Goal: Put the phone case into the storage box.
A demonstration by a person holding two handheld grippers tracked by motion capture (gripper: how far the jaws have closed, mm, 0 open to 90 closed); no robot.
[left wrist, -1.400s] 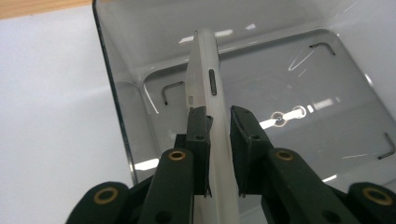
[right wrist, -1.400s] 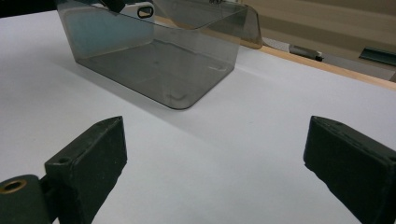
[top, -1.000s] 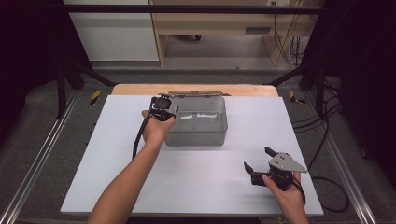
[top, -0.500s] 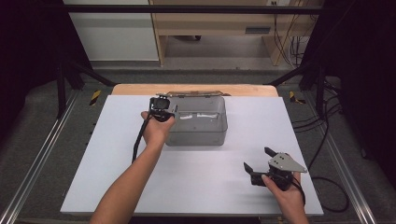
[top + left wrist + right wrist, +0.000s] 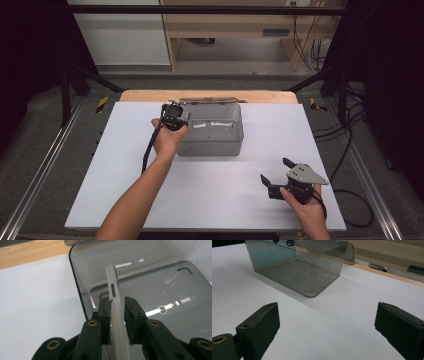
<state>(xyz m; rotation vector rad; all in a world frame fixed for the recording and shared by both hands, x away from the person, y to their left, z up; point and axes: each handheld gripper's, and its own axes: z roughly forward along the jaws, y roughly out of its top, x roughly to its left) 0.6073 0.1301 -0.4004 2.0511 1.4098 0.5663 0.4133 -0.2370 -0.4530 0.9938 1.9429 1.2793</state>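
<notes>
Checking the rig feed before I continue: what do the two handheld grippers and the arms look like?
Both grippers are black, with blocky two-part jaws and brass-coloured pivot rivets. The right gripper carries a grey three-cornered plate on top; the left gripper has a boxy camera block and a black cable trailing down along the forearm. Both forearms are bare, no sleeves or gloves.

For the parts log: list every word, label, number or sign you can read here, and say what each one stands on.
None can be read.
Smoky clear box: no print; the pale patches in the high view are glints.
White slim thing between the left gripper jaws: a side button, no lettering.
Right gripper and its grey plate: no markings.
</notes>
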